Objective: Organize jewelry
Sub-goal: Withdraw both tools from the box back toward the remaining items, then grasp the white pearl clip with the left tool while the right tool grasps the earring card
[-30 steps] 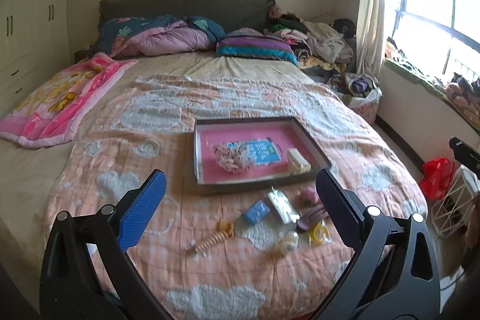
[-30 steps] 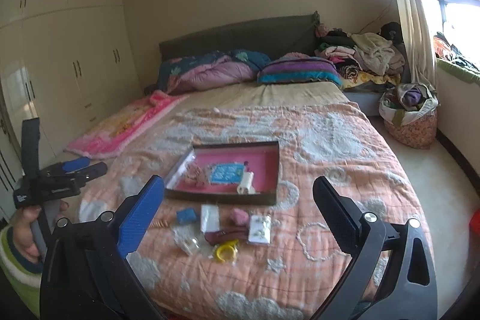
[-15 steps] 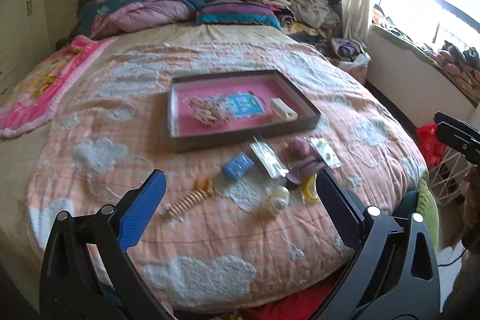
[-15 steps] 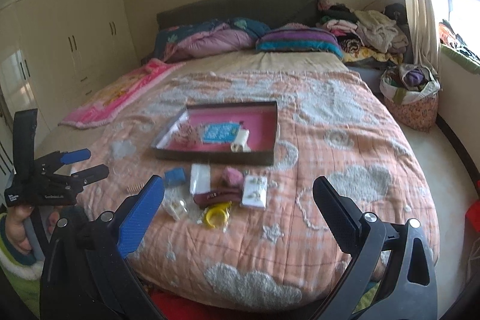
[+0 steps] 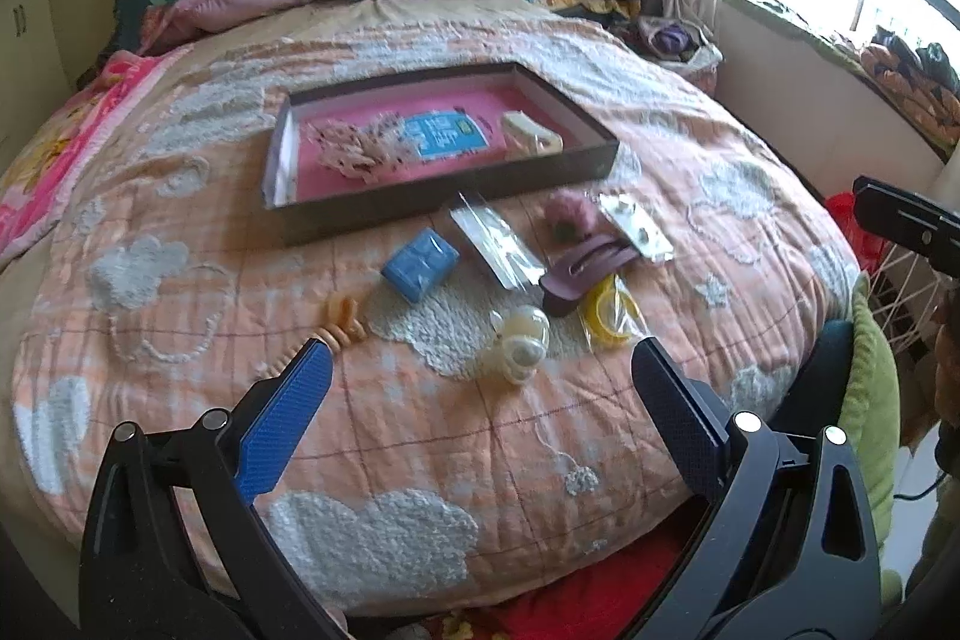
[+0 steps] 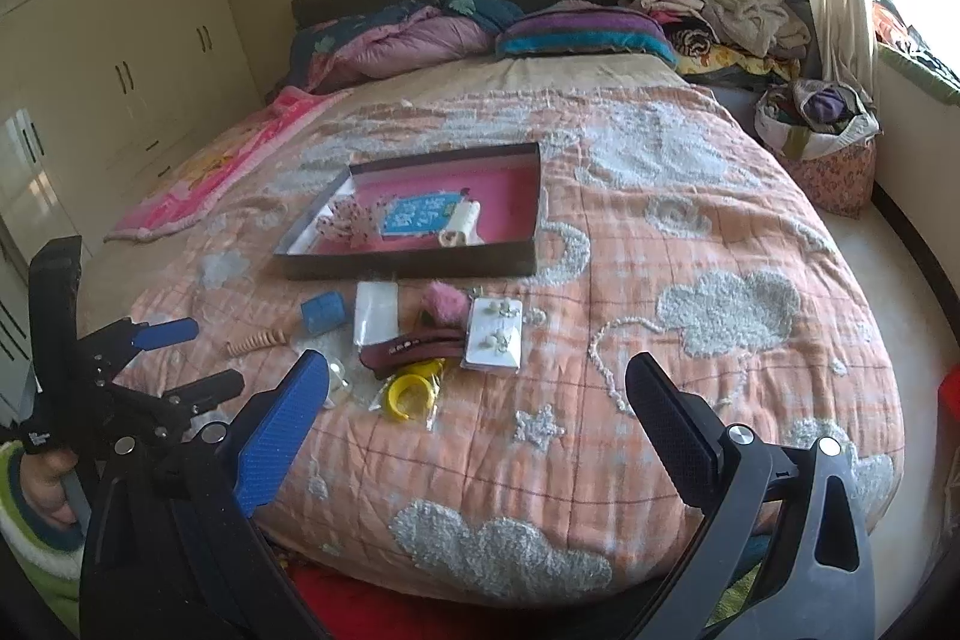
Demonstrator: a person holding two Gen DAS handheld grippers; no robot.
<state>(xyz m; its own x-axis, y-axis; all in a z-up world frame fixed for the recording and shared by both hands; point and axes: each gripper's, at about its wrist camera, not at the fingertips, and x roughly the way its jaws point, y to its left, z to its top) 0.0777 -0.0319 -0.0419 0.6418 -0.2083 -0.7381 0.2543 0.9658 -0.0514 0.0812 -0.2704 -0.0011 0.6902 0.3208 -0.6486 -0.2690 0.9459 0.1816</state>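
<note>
Tray [image 5: 336, 214] mid-bed [image 5: 750, 196]; card [image 5: 441, 137] in tray; bangle [image 5: 609, 311], earring card [image 6: 493, 335] before tray.

Pink-lined tray [image 5: 594, 142] on bed; jewelry packets [image 6: 493, 334] scattered just beside.

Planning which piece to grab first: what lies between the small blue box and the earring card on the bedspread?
In the right wrist view, between the blue box and the earring card lie a clear flat packet and a pink fluffy piece.

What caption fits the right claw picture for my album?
Open right claw above a bed with jewelry beside a pink-lined tray.
</note>
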